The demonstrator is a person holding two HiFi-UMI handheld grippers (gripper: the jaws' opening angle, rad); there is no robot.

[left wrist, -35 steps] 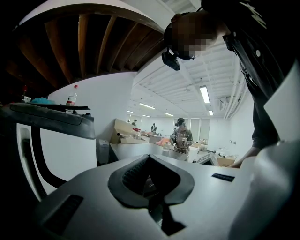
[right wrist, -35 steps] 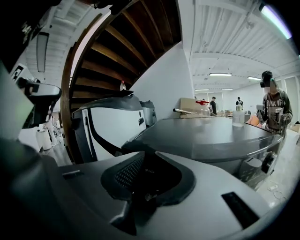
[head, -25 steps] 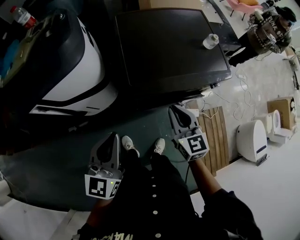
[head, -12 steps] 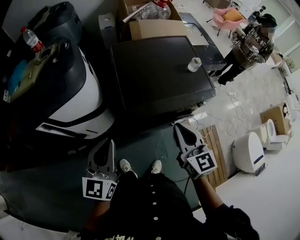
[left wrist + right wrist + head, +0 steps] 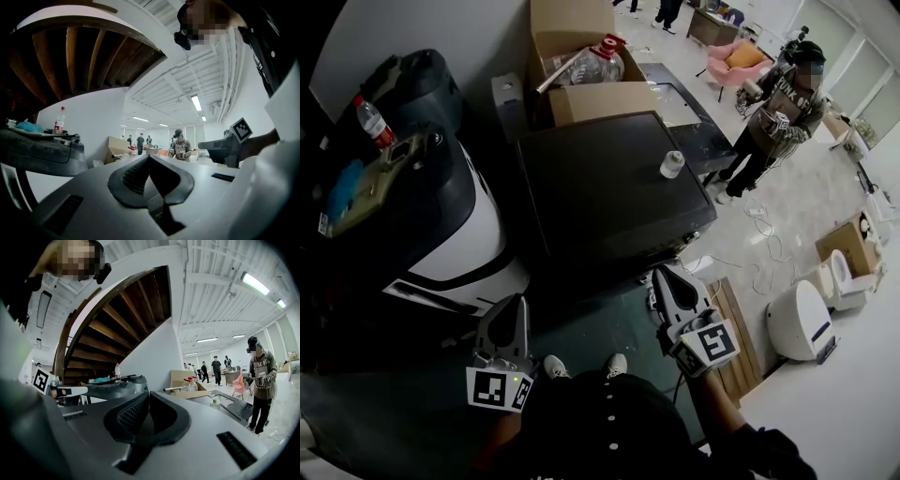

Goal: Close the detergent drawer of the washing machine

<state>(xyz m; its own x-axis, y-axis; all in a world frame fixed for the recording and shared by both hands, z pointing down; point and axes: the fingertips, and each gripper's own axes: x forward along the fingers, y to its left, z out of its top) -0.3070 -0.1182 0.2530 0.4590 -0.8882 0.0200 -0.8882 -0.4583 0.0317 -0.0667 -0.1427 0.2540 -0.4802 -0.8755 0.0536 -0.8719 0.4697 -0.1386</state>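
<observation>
Fingertips (image 5: 133,174) of left gripper (image 5: 517,302): pressed together, nothing between, held level in air over dark green floor (image 5: 422,375). Up-left of it and out of contact: black-topped, white-fronted washing machine (image 5: 469,220), filling left side of head view. Detergent drawer not told apart from dark top in any view. On that top: clear plastic bottle with red cap (image 5: 372,120), upright; blue cloth (image 5: 344,192); olive-tan tray-shaped piece (image 5: 389,178) beside cloth. Between grippers, low in frame: pair of white shoes (image 5: 555,366). Centre: wide black flat-topped cabinet (image 5: 600,197) just beside washer, small white lidded jar (image 5: 672,165) upright near its right edge. Behind cabinet: open brown cardboard boxes (image 5: 572,23), large clear water jug (image 5: 586,66) tilted on them. Right gripper (image 5: 664,275): jaws closed tip to tip, empty, in front of cabinet's near right corner. Right of it: slatted wooden pallet (image 5: 741,342), then rounded white appliance (image 5: 802,319) on pale floor. Further back: standing person in dark patterned top (image 5: 783,108), well apart from both grippers.
</observation>
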